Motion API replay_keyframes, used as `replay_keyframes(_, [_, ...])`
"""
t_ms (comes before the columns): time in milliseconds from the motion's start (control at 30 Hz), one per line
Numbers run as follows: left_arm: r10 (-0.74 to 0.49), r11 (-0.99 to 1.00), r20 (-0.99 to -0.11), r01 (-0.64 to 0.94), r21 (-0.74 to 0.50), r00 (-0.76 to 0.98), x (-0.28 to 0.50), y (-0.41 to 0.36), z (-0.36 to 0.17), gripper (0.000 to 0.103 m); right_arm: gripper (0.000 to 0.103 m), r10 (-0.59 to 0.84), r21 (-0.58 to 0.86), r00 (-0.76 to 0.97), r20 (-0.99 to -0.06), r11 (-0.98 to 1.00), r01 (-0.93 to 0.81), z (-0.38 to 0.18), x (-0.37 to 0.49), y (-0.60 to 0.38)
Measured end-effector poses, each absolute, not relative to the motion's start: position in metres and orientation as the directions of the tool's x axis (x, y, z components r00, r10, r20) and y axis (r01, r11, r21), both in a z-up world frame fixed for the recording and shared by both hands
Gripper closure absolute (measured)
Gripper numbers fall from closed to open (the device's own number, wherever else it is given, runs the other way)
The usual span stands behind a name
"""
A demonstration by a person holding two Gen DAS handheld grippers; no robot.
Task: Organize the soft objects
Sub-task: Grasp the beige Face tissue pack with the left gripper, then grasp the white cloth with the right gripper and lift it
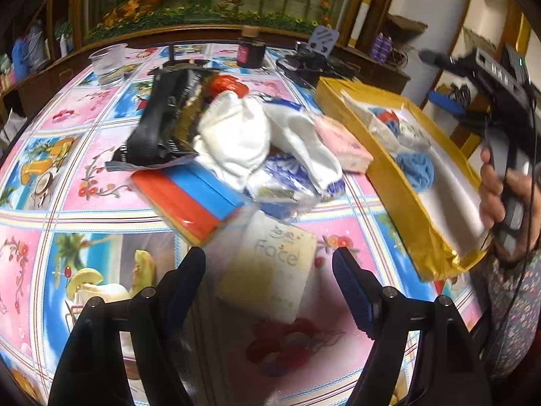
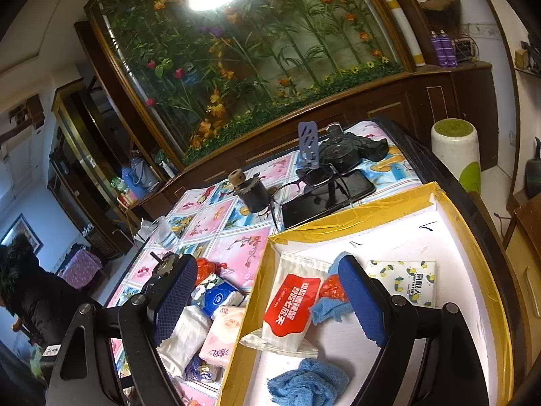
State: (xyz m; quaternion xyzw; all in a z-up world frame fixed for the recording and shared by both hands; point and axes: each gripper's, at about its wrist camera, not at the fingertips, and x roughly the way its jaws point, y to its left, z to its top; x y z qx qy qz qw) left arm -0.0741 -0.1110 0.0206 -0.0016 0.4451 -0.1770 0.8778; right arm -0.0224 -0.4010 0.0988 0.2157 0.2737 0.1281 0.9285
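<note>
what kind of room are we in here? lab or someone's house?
Most likely a home living or dining room, not a lab. A table under a printed floral cloth, a dark wood cabinet with a big glass-fronted panel of artificial flowers, and eyeglasses beside a phone.

The surface [image 1: 84, 209] wears a glossy printed plastic cloth. The box [image 2: 473, 253] is wrapped in shiny gold foil with a matt white inside. Blue cloths [image 2: 307, 384] look nubbly; tissue packs [image 2: 290, 304] are slick plastic film. Finger pads [image 2: 174, 301] are ribbed blue rubber.
</note>
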Motion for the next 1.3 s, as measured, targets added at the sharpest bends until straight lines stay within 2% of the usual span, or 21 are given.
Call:
replay_keyframes(100, [-0.279,0.940,-0.803,0.320,-0.117,0.527,-0.072,-0.120,0.017,0.027,0.014,0.371,0.456,0.814,-0.448,0.877,-0.149,0.100,-0.024,-0.394])
replay_keyframes(133, [-0.269,0.940,-0.818,0.322,-0.109,0.508,-0.069,-0.125,0.013,0.033,0.014,0.379,0.449,0.809,-0.449,0.879,-0.162,0.101,-0.023,-0.390])
replay_keyframes(200, [-0.247,0.943,-0.815,0.325,-0.077,0.524,-0.068,-0.129,0.014,0.055,0.012,0.421,0.440,0.782,-0.460,0.873,-0.210,0.100,-0.021,-0.378])
replay_keyframes(233, [-0.247,0.942,-0.812,0.327,-0.073,0.528,-0.068,-0.131,0.014,0.056,0.012,0.441,0.440,0.768,-0.464,0.867,-0.233,0.099,-0.020,-0.373])
replay_keyframes(333, [-0.278,0.940,-0.800,0.321,-0.113,0.531,-0.069,-0.124,0.015,0.057,0.011,0.523,0.444,0.697,-0.491,0.838,-0.316,0.096,-0.016,-0.346])
replay_keyframes(467, [-0.342,0.936,-0.725,0.289,-0.202,0.599,-0.073,-0.102,0.028,0.057,0.011,0.591,0.430,0.596,-0.544,0.806,-0.407,0.091,-0.015,-0.296])
replay_keyframes(567, [-0.350,0.936,-0.710,0.260,-0.238,0.611,-0.074,-0.091,0.030,0.057,0.011,0.569,0.401,0.554,-0.608,0.822,-0.404,0.083,-0.009,-0.256])
replay_keyframes(633, [-0.360,0.933,-0.711,0.257,-0.253,0.604,-0.073,-0.089,0.029,0.057,0.011,0.518,0.358,0.506,-0.690,0.851,-0.384,0.070,0.001,-0.235])
replay_keyframes(733, [-0.366,0.930,-0.709,0.267,-0.253,0.603,-0.073,-0.091,0.029,0.057,0.012,0.516,0.352,0.430,-0.741,0.843,-0.407,0.049,0.005,-0.221])
replay_keyframes(800, [-0.367,0.929,-0.708,0.273,-0.249,0.603,-0.073,-0.093,0.029,0.057,0.037,0.480,0.307,0.434,-0.762,0.858,-0.411,0.042,0.003,-0.216])
replay_keyframes(833, [-0.365,0.930,-0.710,0.274,-0.246,0.602,-0.072,-0.094,0.029,0.057,0.071,0.480,0.306,0.432,-0.764,0.858,-0.412,0.041,0.002,-0.217])
replay_keyframes(867, [-0.366,0.929,-0.709,0.275,-0.246,0.602,-0.072,-0.094,0.029,0.057,0.089,0.463,0.287,0.448,-0.765,0.867,-0.407,0.042,0.001,-0.219])
replay_keyframes(1033, [-0.367,0.929,-0.709,0.274,-0.248,0.602,-0.071,-0.095,0.029,0.057,0.095,0.463,0.269,0.527,-0.713,0.875,-0.403,0.058,-0.007,-0.237])
replay_keyframes(1200, [-0.355,0.933,-0.710,0.273,-0.233,0.608,-0.071,-0.096,0.029,0.057,0.095,0.537,0.325,0.627,-0.565,0.843,-0.430,0.091,-0.021,-0.259])
replay_keyframes(1300, [-0.346,0.937,-0.711,0.269,-0.224,0.613,-0.071,-0.097,0.028,0.057,0.095,0.556,0.370,0.656,-0.510,0.830,-0.416,0.101,-0.024,-0.277])
